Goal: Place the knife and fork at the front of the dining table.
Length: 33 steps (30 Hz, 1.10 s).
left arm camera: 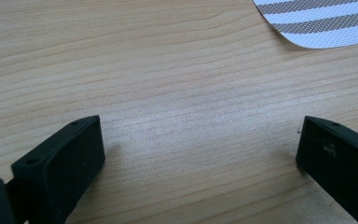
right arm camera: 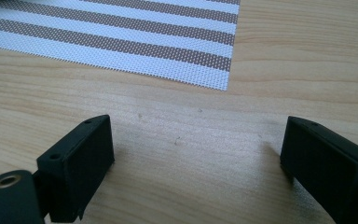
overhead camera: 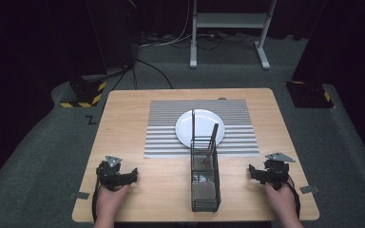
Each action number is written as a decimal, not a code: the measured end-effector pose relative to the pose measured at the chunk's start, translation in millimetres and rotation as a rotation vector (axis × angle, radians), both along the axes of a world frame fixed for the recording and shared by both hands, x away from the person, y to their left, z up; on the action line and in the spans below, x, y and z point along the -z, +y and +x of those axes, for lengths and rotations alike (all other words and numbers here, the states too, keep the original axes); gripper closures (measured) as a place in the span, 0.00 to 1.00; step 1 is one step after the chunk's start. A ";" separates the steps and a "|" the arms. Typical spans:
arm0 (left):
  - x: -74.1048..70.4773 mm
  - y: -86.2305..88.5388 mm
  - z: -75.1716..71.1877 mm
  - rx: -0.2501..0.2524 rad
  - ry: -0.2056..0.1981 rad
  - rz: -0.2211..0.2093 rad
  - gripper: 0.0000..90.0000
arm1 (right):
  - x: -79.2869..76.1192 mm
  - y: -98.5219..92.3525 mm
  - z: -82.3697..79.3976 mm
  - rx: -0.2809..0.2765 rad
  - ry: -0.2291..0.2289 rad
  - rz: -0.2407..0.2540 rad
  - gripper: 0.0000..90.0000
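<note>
1. The left gripper rests on the wooden table near its front left corner, held from below by the person's left hand; its jaws stand wide apart with bare wood between them.
2. The right gripper sits near the front right edge in the right hand, jaws likewise spread and clamping nothing.
3. Both point inward toward the black wire cutlery basket, which stands upright between them at the table's front, well apart from either.
4. Two dark utensils stick up out of the basket's far end.
5. Just behind it lies a striped placemat, with a white plate on its middle.
6. The mat's near corner shows just ahead of each gripper's jaws.
</note>
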<state>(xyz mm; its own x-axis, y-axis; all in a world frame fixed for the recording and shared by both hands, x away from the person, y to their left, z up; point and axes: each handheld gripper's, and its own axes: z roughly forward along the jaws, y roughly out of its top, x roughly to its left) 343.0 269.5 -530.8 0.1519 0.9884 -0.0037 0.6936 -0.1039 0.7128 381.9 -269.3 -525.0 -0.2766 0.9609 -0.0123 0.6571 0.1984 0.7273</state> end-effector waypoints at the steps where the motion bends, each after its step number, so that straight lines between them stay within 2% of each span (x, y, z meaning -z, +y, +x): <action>1: 0.0 0.0 0.0 0.000 0.000 0.000 0.01 | -0.1 0.1 -0.7 -0.003 0.000 -0.001 0.10; 14: -0.5 -0.4 -0.5 0.006 -0.001 0.004 0.02 | 0.2 0.5 -1.9 -0.034 -0.002 0.001 0.10; 17: -2.4 -2.0 -2.2 0.029 -0.006 0.037 0.02 | 0.1 0.7 -1.7 -0.035 -0.001 0.002 0.10; 19: -3.4 -3.9 -3.1 0.050 -0.004 0.028 0.02 | 0.1 0.7 -1.7 -0.035 -0.001 0.001 0.10; 20: -4.4 -5.4 -4.6 0.059 -0.018 0.029 0.02 | 0.1 0.8 -1.7 -0.035 -0.001 0.001 0.10; 23: -9.3 -9.1 -9.0 0.077 -0.052 0.002 0.02 | 0.1 0.8 -1.8 -0.035 -0.001 0.002 0.10; 26: -17.6 -14.6 -15.0 0.103 -0.106 -0.021 0.02 | 0.2 0.7 -2.3 -0.037 -0.002 0.003 0.10; 30: -23.9 -17.3 -18.0 0.108 -0.138 -0.064 0.01 | 0.2 0.6 -2.3 -0.037 -0.002 0.003 0.10; 31: -27.1 -18.6 -18.3 0.130 -0.144 -0.087 0.01 | 0.2 0.6 -2.3 -0.037 -0.002 0.003 0.10; 33: -29.3 -22.0 -18.8 0.140 -0.156 -0.103 0.01 | 0.2 0.6 -2.3 -0.038 -0.002 0.003 0.10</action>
